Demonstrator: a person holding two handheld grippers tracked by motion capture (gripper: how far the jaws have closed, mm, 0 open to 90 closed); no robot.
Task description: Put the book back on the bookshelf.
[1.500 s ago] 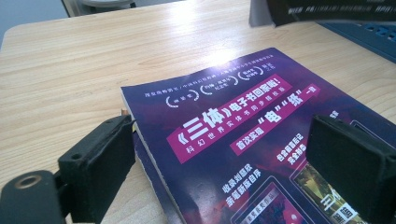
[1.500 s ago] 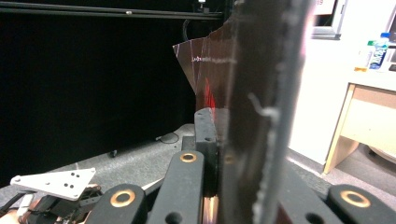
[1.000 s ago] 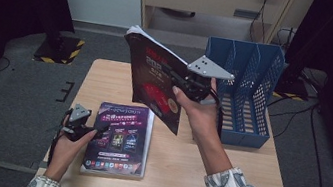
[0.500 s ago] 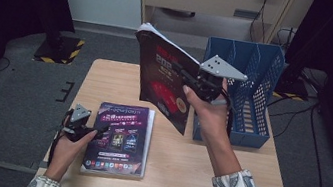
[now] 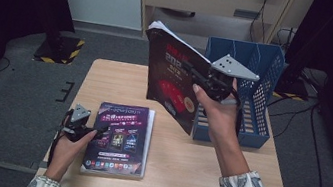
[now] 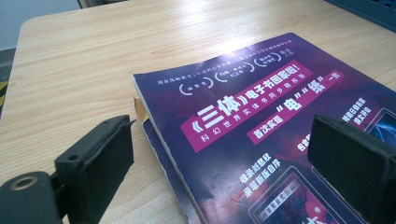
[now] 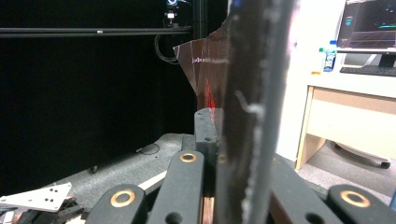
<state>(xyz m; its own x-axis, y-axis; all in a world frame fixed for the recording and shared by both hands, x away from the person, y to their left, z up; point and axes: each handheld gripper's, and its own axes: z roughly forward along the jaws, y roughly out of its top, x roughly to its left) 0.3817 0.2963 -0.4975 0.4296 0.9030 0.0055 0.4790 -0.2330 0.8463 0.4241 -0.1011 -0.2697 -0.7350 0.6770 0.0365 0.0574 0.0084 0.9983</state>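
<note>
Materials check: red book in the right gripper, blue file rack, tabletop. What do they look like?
Red book: paper pages under a glossy coated cover; white page edges show at the top and the cover catches light.
Blue file rack: looks like moulded plastic, matte, with slotted walls and dividers.
Tabletop: light wood grain, probably laminate or veneer; smooth with a soft sheen.

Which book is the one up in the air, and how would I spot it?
Find the blue file rack on the wooden table. Just left of it, the right tongs hold a red-covered book upright in the air. The purple book lies flat.
</note>
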